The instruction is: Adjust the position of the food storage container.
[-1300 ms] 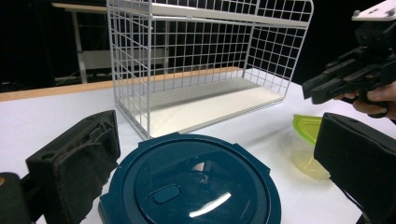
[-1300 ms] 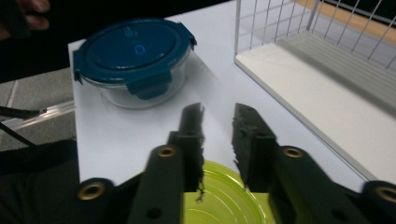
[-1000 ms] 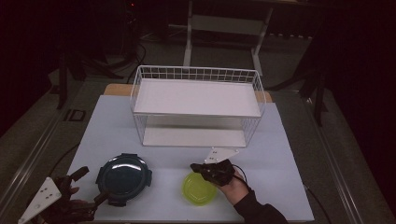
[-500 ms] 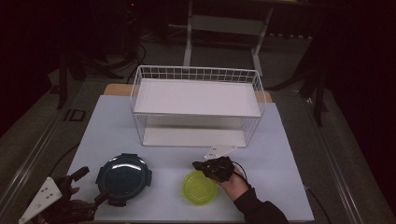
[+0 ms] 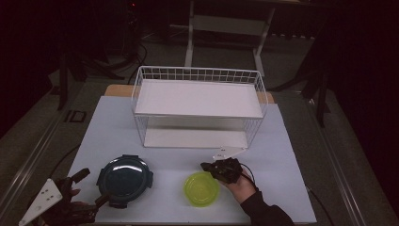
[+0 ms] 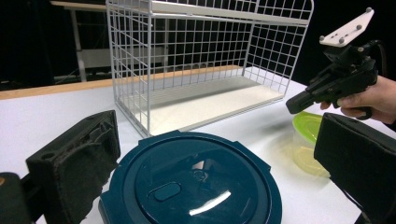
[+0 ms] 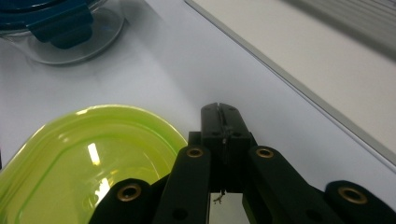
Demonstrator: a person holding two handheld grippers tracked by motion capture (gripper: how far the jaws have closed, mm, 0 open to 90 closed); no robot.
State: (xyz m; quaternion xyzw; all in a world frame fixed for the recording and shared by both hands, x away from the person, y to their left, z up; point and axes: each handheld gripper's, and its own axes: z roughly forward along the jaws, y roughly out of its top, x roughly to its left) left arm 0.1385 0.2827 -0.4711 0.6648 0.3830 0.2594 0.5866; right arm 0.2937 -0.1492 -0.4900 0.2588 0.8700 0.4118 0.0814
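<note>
Resting flat on the surface, the green lid runs long axis left-right. Right hand-held gripper clenched, empty, just beside it. Left hand-held gripper released — flanking the blue-lidded container.

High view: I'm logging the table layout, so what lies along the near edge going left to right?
Left gripper, open → dark blue lidded container → green container → right gripper, jaws shut, at the green container's far right rim.
</note>
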